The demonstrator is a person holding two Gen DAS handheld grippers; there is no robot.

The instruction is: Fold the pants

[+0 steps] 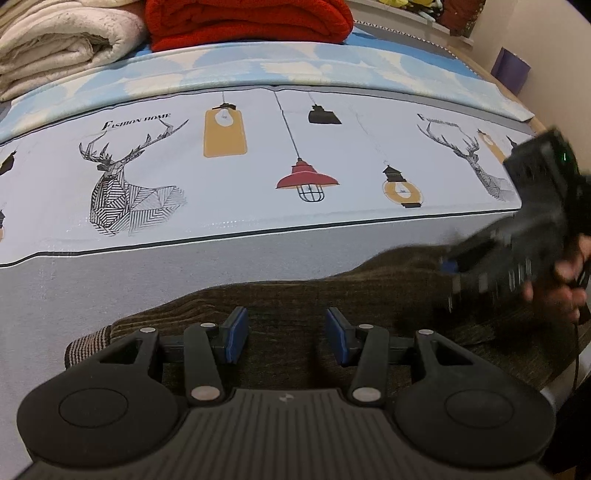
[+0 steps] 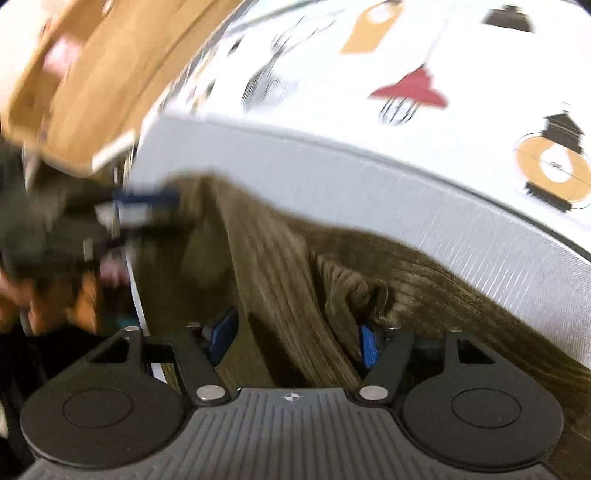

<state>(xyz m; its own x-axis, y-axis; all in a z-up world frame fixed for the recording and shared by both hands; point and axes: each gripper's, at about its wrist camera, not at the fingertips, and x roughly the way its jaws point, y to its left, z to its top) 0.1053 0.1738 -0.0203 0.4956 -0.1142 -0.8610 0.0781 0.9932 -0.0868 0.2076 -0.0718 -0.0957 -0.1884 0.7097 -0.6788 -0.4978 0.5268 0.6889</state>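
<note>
Dark brown ribbed pants [image 1: 295,302] lie across the grey bed cover, with a striped cuff [image 1: 86,341] at the left end. My left gripper [image 1: 286,339] hovers over the pants, its blue pads [image 1: 236,334] apart and nothing pinched between them. My right gripper [image 1: 454,280], blurred and held by a hand [image 1: 557,288], dips onto the pants' right end. In the right wrist view a raised fold of the pants [image 2: 314,314] stands between the open jaws of the right gripper [image 2: 295,341]. The pads [image 2: 369,347] do not visibly press it. The left gripper [image 2: 140,210] shows blurred at the left.
A printed sheet with deer and lamps [image 1: 258,166] covers the bed beyond the grey strip [image 1: 110,280]. Folded cream [image 1: 55,48] and red [image 1: 243,22] blankets are stacked at the far side. A wooden floor [image 2: 92,74] lies past the bed's edge.
</note>
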